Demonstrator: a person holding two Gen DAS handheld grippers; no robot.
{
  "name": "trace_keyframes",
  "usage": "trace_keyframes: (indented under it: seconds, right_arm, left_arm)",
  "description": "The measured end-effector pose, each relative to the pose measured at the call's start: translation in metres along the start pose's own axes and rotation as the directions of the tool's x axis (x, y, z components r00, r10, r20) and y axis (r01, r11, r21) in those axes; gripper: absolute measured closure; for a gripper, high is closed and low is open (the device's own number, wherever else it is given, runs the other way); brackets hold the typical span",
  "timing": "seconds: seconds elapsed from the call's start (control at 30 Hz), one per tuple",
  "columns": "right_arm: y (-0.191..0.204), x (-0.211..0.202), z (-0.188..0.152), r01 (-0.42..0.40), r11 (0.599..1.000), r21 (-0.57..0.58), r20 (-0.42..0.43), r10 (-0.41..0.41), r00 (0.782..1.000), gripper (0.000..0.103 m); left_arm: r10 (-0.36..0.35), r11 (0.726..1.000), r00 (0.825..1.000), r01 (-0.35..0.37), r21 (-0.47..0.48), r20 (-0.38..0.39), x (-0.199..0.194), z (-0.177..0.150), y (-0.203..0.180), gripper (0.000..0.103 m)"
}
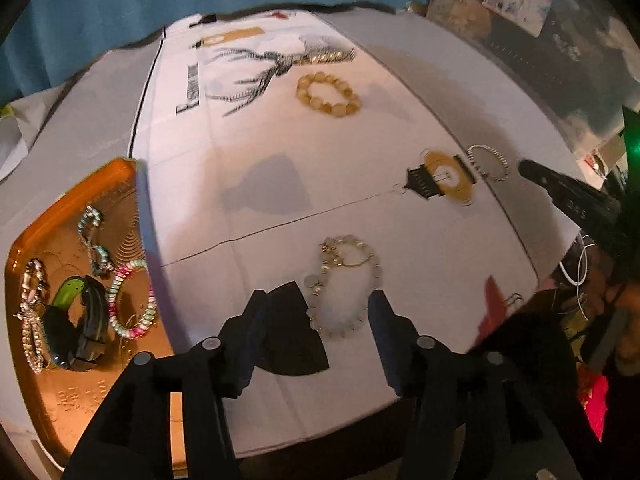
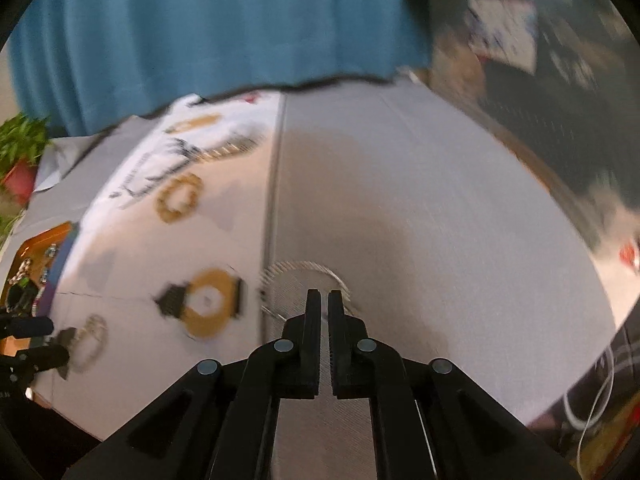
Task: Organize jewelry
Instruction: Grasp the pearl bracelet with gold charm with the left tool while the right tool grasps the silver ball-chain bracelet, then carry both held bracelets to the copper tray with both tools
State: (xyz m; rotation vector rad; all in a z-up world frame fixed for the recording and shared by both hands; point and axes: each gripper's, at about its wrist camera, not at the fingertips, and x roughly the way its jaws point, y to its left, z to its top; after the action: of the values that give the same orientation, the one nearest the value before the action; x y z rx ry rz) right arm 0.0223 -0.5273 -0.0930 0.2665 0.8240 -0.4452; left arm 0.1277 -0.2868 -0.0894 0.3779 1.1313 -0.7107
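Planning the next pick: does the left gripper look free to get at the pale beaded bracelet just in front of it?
Probably yes. The left gripper stands open right over the pale beaded bracelet, which lies alone on the white cover with nothing across it.

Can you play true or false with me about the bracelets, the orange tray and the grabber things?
1. The orange tray has bracelets in it. True.
2. The yellow bead bracelet lies in the tray. False: it lies on the white table, far from the tray.
3. The left gripper has its jaws open, over a pale bead bracelet. True.
4. The right gripper has its jaws wide open. False: they are nearly together.
5. A pink and white bracelet is in the tray. True.
6. The curtain behind the table is red. False: it is blue.
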Motion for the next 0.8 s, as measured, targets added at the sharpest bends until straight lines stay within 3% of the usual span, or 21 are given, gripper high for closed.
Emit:
trace_keyframes:
  seconds: [0.07, 0.17, 0.37, 0.47, 0.5, 0.53, 0.57, 0.6, 0.67, 0.8]
  right_arm:
    - [-0.012, 0.01, -0.004, 0.014, 0.999, 0.038, -0.048, -0.012, 0.999, 0.077]
    - [-0.023, 0.014, -0.006, 0.006, 0.997, 0.073, -0.053, -0.002, 0.999, 0.049]
    - [-0.022, 0.019, 0.003, -0.015, 0.997, 0.074, -0.02, 0.017, 1.0, 0.048]
    - [-0.018, 0.032, 0.011, 0.017, 1.0, 0.022, -0.009, -0.016, 1.0, 0.047]
    - [-0.012, 0.037, 0.012, 0.041, 0.999, -0.027, -0.015, -0.041, 0.999, 0.049]
    - [-0.005, 0.037, 0.012, 0.055, 0.995, -0.088, -0.001, -0.056, 0.998, 0.061]
    - [-0.001, 0.036, 0.012, 0.03, 0.994, -0.108, -0.007, -0.031, 0.999, 0.09]
    - [0.003, 0.034, 0.011, 0.009, 0.994, -0.112, -0.017, -0.011, 1.0, 0.1]
    - [0.009, 0.033, 0.007, 0.049, 0.988, -0.145, -0.008, -0.05, 0.999, 0.099]
    - [0.008, 0.018, 0.012, 0.0, 0.996, -0.087, 0.024, 0.002, 1.0, 0.1]
  left_arm:
    - [0.007, 1.0, 1.0, -0.008, -0.004, -0.019, 0.008, 0.001, 0.002, 0.054]
    - [0.007, 1.0, 1.0, -0.007, -0.013, -0.017, 0.012, 0.001, 0.005, 0.052]
    - [0.044, 0.999, 0.999, -0.044, 0.026, -0.014, 0.01, -0.007, -0.003, 0.051]
    - [0.052, 0.999, 0.999, -0.052, 0.014, -0.004, 0.008, -0.011, -0.006, 0.06]
    - [0.042, 0.999, 0.999, -0.042, 0.018, 0.003, 0.006, -0.011, -0.008, 0.086]
    - [0.007, 1.0, 1.0, -0.006, 0.013, -0.008, 0.006, -0.009, -0.008, 0.1]
    - [-0.031, 1.0, 0.999, 0.031, -0.007, -0.017, 0.006, -0.009, -0.007, 0.099]
    - [-0.061, 0.998, 0.998, 0.061, -0.034, -0.021, 0.006, -0.009, -0.006, 0.099]
    - [-0.054, 0.998, 0.999, 0.054, -0.028, -0.001, 0.003, -0.009, -0.009, 0.099]
    - [-0.063, 0.996, 0.996, 0.067, -0.054, 0.062, -0.017, -0.003, -0.006, 0.099]
